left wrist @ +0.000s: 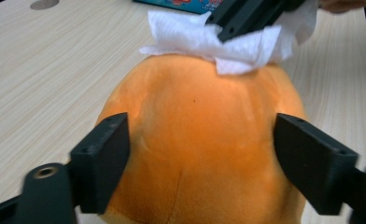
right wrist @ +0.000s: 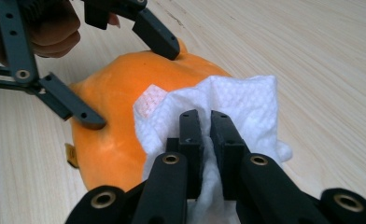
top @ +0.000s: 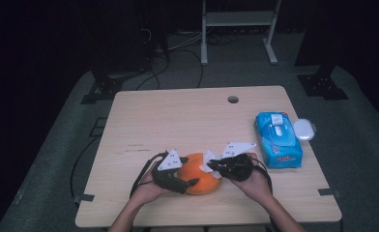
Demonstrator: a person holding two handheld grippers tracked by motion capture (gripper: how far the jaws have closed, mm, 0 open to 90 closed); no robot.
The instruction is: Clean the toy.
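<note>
**Wipe pressed to the orange toy**

No writing is legible on the blue wet-wipe pack (top: 278, 140) at the table's (top: 178, 116) right side. The round orange plush toy (top: 200, 180) lies near the front edge. The left gripper (left wrist: 200, 154) straddles it, pads against its flanks. The right gripper (right wrist: 205, 140) is clenched on a white textured wipe (right wrist: 246, 105), which rests on the toy's top.
</note>
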